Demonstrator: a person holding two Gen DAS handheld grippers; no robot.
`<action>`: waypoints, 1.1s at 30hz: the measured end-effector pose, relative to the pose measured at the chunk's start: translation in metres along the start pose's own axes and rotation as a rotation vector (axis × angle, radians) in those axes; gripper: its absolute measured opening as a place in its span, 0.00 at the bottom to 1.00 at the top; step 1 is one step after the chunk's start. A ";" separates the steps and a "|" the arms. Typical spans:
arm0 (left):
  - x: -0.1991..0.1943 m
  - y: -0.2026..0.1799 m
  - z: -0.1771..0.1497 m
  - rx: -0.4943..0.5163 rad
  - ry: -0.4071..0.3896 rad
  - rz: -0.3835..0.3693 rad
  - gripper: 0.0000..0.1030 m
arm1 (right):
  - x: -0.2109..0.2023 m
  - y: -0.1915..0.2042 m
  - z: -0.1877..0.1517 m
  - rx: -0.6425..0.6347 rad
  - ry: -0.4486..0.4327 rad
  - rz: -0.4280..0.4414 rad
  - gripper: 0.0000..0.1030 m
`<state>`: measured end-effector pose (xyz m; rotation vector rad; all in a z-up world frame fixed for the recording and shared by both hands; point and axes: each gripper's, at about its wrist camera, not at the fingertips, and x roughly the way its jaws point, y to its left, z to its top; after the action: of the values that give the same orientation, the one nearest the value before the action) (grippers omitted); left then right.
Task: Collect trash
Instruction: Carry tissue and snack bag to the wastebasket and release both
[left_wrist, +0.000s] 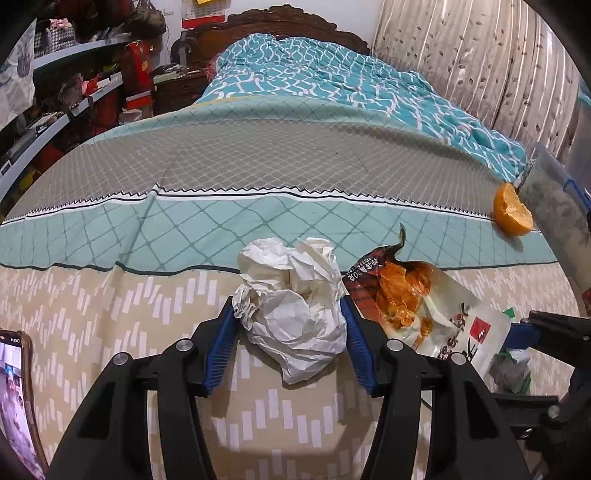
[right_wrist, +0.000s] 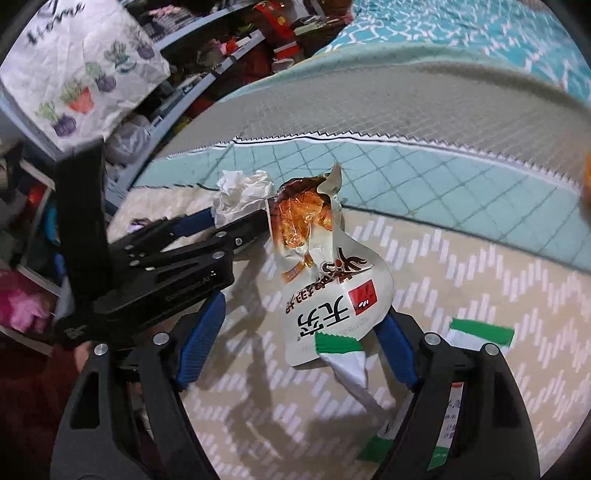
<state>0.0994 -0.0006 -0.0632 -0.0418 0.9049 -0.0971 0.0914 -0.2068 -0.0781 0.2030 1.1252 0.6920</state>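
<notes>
On the bed, left to right:
Surface: patterned bedspread (left_wrist: 110, 295), beige, green and grey bands; teal quilt (left_wrist: 332, 81) behind.
Room: cluttered shelves (left_wrist: 74, 92) at left; curtain (left_wrist: 461, 55) at right.
Left gripper (left_wrist: 290, 314): blue pads against both sides of crumpled paper (left_wrist: 291, 306), gripping it.
Right gripper (right_wrist: 295, 332): jaws apart, straddling torn snack wrapper (right_wrist: 332, 288); pads not pressing.
Writing: red square logo, bold characters, not legible.
Far right: orange peel (left_wrist: 511, 210).

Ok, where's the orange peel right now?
In the left wrist view the orange peel lies far right on the teal band of the bedsheet, beyond the snack wrapper and beside a translucent bag.
</notes>
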 end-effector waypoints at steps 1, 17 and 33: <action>0.000 -0.001 0.000 0.003 0.000 -0.001 0.51 | 0.000 -0.003 -0.001 0.009 0.000 -0.002 0.73; 0.000 0.001 0.001 -0.011 -0.002 -0.024 0.51 | 0.014 -0.010 0.007 0.031 0.001 0.013 0.32; 0.000 0.009 0.004 -0.043 -0.010 -0.059 0.50 | -0.048 -0.010 -0.021 0.104 -0.160 0.080 0.08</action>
<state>0.1031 0.0086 -0.0613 -0.1094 0.8955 -0.1326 0.0650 -0.2474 -0.0557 0.3868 1.0047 0.6761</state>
